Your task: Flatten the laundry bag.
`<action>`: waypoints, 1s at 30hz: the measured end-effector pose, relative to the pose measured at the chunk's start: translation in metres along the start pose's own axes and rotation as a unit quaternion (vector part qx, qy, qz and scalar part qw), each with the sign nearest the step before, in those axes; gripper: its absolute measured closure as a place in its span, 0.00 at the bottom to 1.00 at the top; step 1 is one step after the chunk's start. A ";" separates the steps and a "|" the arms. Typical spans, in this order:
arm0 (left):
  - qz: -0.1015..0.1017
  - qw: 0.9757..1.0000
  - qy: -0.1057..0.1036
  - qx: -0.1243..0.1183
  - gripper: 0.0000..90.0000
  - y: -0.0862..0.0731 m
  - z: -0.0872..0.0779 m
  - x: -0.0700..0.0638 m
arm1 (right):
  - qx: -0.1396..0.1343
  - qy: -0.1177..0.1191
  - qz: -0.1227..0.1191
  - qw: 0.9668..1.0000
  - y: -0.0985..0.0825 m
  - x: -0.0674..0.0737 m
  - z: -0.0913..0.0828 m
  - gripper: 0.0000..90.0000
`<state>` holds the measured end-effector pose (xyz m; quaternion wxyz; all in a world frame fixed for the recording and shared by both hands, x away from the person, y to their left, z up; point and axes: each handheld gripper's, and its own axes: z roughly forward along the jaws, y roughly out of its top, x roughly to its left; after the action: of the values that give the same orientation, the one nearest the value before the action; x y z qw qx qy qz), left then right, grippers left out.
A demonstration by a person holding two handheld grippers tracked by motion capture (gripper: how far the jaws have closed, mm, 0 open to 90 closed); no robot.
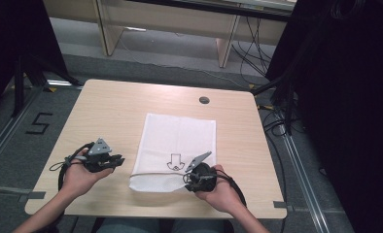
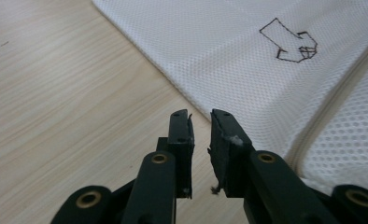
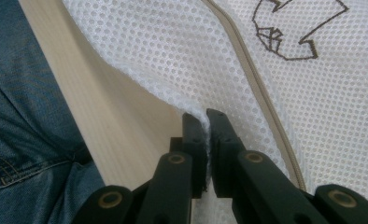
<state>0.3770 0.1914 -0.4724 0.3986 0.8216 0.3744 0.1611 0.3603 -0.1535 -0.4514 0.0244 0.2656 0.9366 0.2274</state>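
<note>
Light wood table (image 1: 107,104) on grey floor (image 1: 14,145), wooden shelving (image 1: 170,24) behind

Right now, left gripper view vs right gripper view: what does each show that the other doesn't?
Left gripper view alone: the left gripper with its jaws slightly apart and nothing between them, over the bare wooden table just short of the bag's edge.

Right gripper view alone: the right gripper shut on the bag's lifted edge, with blue jeans beyond the table edge.

Both: the white mesh bag, its drawn arrow and its zipper.
</note>
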 end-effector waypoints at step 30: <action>0.023 0.998 -0.054 0.006 0.81 0.021 0.022 -0.025 | 0.010 0.000 0.031 0.999 -0.001 -0.004 0.003 0.75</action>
<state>0.3830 0.1526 -0.4689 0.4091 0.8400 0.3342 0.1238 0.3638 -0.1555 -0.4549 0.0148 0.2943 0.9303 0.2184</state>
